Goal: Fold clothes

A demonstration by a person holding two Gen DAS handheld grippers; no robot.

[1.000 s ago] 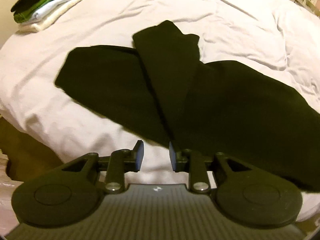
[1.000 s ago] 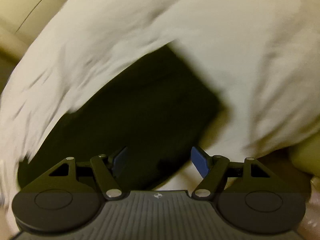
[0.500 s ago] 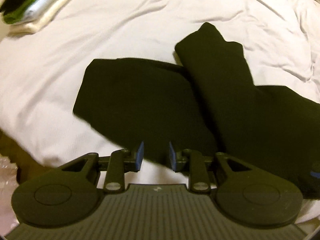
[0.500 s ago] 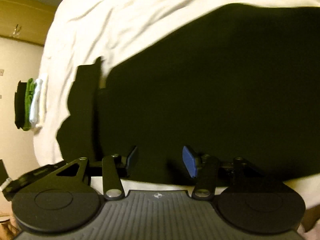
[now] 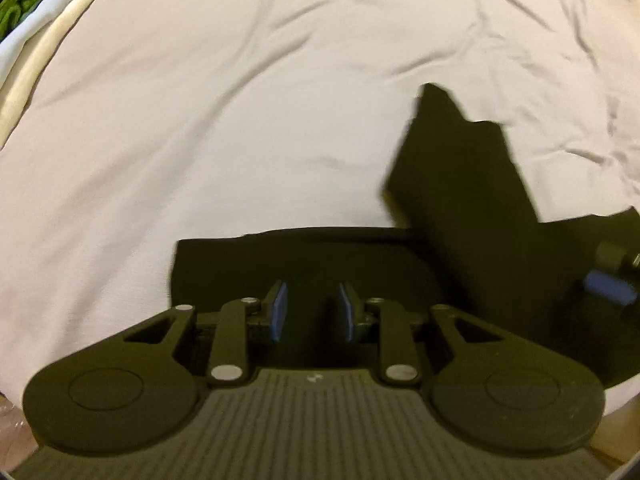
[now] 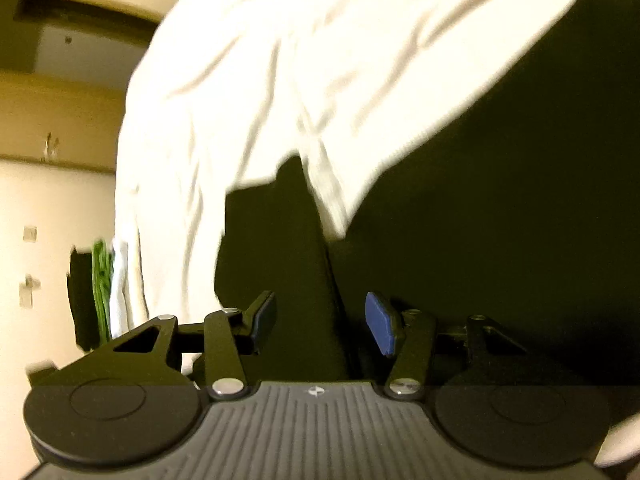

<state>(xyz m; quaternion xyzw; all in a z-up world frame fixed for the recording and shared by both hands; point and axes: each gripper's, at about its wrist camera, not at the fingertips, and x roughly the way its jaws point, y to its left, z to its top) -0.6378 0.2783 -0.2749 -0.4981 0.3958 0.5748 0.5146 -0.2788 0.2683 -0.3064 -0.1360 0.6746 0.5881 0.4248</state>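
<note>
- The left hand-held gripper [image 5: 311, 312] hangs over the near part of the black garment [image 5: 304, 264], pointing steeply down at it. Its jaws stand a narrow gap apart with only dark cloth showing behind the gap; the blue pads [image 5: 279, 312] do not appear to press on any fold, so it holds nothing.
- The right hand-held gripper [image 6: 316, 322] is about half open, its jaws having just been closing. A strip of the black garment [image 6: 500, 184] shows in the gap, but the pads [image 6: 380, 328] stand clear of it on both sides, so there is no grip.
- In the left wrist view one blue pad of the right hand-held gripper [image 5: 610, 288] shows at the right border, over the same garment.
- The black garment lies spread on the white bed [image 5: 248, 92] near its front edge, with one long part [image 5: 460, 176] folded up and angled toward the bed's middle.
- A stack of folded clothes [image 5: 28, 20], green, white and cream, sits at the bed's far left corner, well apart from the garment.
- Both views are somewhat blurred.
</note>
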